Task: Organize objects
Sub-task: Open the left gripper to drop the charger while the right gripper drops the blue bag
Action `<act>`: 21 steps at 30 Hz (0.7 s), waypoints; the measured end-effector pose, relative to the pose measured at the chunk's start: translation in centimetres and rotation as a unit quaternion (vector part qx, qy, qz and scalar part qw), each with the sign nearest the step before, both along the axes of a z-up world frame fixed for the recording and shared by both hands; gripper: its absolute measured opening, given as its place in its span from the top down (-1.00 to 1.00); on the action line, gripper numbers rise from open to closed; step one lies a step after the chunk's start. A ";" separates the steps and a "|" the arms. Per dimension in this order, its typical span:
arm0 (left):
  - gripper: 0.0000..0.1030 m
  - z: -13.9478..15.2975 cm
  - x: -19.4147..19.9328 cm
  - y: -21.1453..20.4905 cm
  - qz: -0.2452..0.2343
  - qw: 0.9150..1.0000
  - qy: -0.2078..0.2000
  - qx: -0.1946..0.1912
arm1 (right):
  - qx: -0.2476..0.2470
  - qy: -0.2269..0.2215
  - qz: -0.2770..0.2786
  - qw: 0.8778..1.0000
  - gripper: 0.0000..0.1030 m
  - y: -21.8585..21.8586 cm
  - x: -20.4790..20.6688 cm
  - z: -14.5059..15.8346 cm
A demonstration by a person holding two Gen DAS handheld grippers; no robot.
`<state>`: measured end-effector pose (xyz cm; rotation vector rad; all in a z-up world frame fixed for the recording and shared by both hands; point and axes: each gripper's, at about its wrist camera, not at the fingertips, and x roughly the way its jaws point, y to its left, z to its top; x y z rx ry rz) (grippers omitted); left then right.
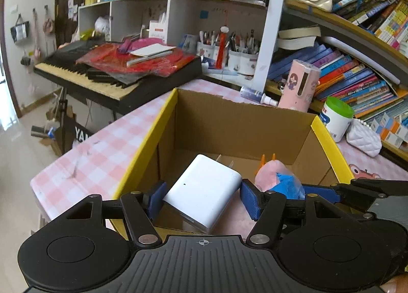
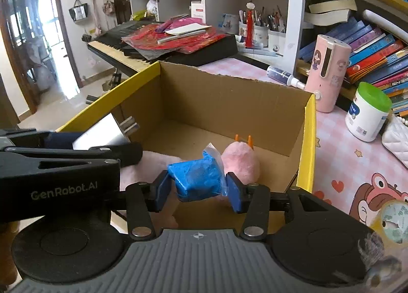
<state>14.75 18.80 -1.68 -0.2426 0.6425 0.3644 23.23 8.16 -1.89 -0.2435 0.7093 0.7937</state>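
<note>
Holding a white, hard-plastic plug-in charger block point(image 1: 204, 191) in the left claw point(image 1: 201, 197) — blue pads set about half open and pressed on its two flat sides, prongs pointing away toward the far wall of the open brown cardboard box with yellow-edged flaps point(image 1: 229, 119). Rigid and smooth, likely slippery, so best kept gripped across the broad flat faces near the middle, never by the metal prongs. Hanging tilted above the box floor, not yet set down.

Pinching a soft blue lump wrapped in clear plastic film point(image 2: 197, 180) in the right claw point(image 2: 197, 187) — pads nearly closed and sinking slightly into it. Light and squashy by the look of it; film loose at the top, so better held by the bulk than by the wrapper. Poised over the box interior, just in front of a pink fuzzy plush toy with orange nubs point(image 2: 241, 163) already lying inside.

Sitting on a pink-checked worktop point(image 1: 84, 163), the box itself.
</note>
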 end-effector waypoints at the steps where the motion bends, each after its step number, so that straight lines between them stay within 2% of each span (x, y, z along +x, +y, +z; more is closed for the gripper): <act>1: -0.21 0.0 0.0 0.0 0.001 1.000 0.001 -0.001 | 0.003 0.000 0.001 1.000 0.15 -0.1 0.0 0.0; 13: -0.24 0.2 0.0 -0.6 0.004 1.000 -0.004 0.017 | 0.013 0.000 0.009 1.000 0.15 -0.2 0.2 -0.1; 16: -0.44 0.5 -0.2 -0.9 0.003 1.000 -0.012 0.027 | 0.010 -0.002 0.007 1.000 0.13 -0.2 0.0 0.0; 21: -0.46 1.2 -1.0 -1.4 -0.004 0.999 -0.031 0.035 | 0.005 -0.006 -0.005 1.000 0.10 -0.1 -0.3 0.2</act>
